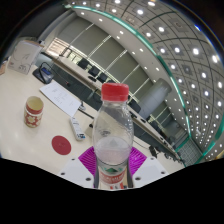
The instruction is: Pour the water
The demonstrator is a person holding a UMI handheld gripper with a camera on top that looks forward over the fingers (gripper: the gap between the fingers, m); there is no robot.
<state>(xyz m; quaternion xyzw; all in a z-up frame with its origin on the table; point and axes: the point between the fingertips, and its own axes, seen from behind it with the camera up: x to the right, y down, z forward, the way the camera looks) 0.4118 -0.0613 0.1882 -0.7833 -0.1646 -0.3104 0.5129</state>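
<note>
Gripping clear ribbed bottle (113,135) (red-capped): tongs (112,160)

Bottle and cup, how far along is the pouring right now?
Done: the bottle sits upright between the gripper fingers, which look closed on it. In hand: it seems lifted or about to be, though its base is hidden. Left: its red cap is on, the cup stands apart on the table, and no tilt has begun.

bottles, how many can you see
1: a bottle with a red cap, upright between the gripper fingers, which press on it. Others may be hidden behind it.
</note>
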